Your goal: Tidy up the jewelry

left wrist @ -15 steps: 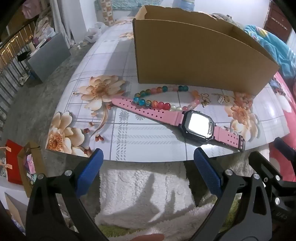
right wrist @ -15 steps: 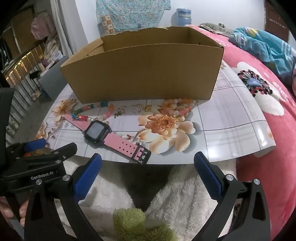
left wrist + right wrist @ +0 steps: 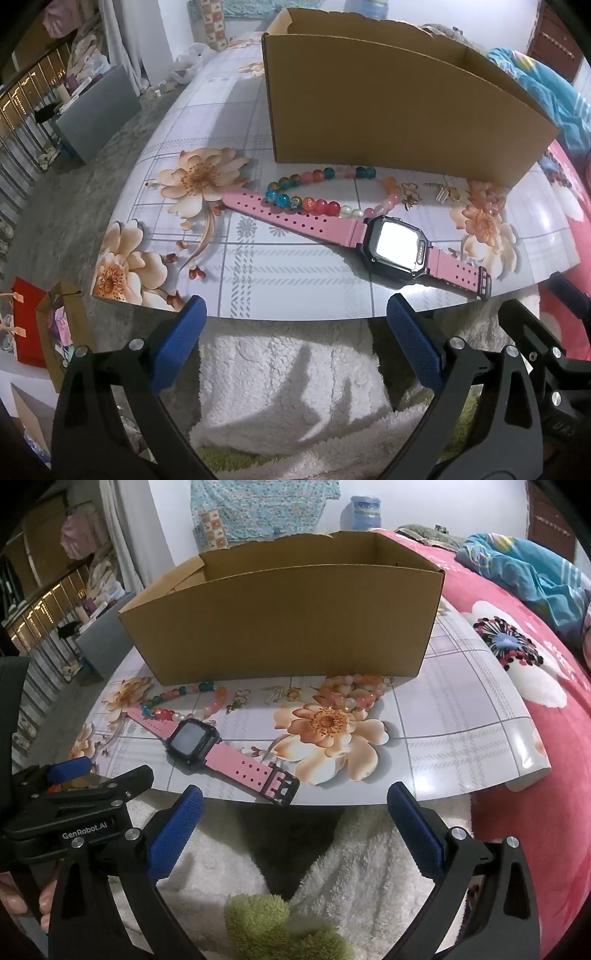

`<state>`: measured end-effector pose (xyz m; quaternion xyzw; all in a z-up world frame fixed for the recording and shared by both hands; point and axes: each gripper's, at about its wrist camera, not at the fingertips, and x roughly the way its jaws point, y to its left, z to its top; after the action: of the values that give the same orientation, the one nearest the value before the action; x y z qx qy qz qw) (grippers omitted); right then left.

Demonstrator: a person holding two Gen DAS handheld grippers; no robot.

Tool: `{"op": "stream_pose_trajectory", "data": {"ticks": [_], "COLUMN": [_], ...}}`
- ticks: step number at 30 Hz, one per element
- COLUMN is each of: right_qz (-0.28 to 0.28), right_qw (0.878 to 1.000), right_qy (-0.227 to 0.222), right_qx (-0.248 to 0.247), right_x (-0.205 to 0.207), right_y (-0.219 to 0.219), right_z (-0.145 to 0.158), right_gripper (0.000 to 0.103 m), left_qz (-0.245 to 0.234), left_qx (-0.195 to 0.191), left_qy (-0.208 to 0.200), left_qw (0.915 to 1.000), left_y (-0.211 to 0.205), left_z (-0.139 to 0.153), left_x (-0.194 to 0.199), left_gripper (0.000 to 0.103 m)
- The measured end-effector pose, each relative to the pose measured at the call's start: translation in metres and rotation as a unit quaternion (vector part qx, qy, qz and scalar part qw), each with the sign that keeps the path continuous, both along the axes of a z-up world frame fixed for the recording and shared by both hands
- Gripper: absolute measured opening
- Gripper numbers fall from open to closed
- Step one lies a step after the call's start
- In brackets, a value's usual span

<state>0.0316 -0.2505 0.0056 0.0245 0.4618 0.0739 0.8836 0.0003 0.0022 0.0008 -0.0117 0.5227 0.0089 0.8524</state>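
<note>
One pink-strapped watch (image 3: 391, 247), black square case.

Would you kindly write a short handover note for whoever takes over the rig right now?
Left gripper: open, empty, short of the table edge.
Right gripper: open, empty, likewise.
On the table, in front of the box: pink watch, multicoloured bracelet, peach bracelet, small gold pieces.
Done: nothing visibly boxed.
Left: move all the jewelry into the box.
</note>
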Motion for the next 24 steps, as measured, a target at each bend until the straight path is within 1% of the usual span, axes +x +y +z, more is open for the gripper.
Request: {"op": "stream_pose_trajectory", "data": {"ticks": [8, 24], "right_qz": [0.0, 0.0], "right_qw": [1.0, 1.0], "right_qy": [0.001, -0.001], "right_qx": [0.0, 0.0], "right_x": [0.0002, 0.0001], "right_y": [-0.0002, -0.0003], "right_z": [-0.0007, -0.0006], "right_gripper": [0.097, 0.097], "left_qz": [0.0, 0.001], "left_qx": [0.002, 0.008], "left_qy": [0.002, 0.002], "left_qw": [1.0, 1.0], "left_y": [0.0031, 0.0008], "left_z": [-0.0055, -0.0051], "left_x": [0.0005, -0.0017], "left_gripper": [0.094, 0.094]}}
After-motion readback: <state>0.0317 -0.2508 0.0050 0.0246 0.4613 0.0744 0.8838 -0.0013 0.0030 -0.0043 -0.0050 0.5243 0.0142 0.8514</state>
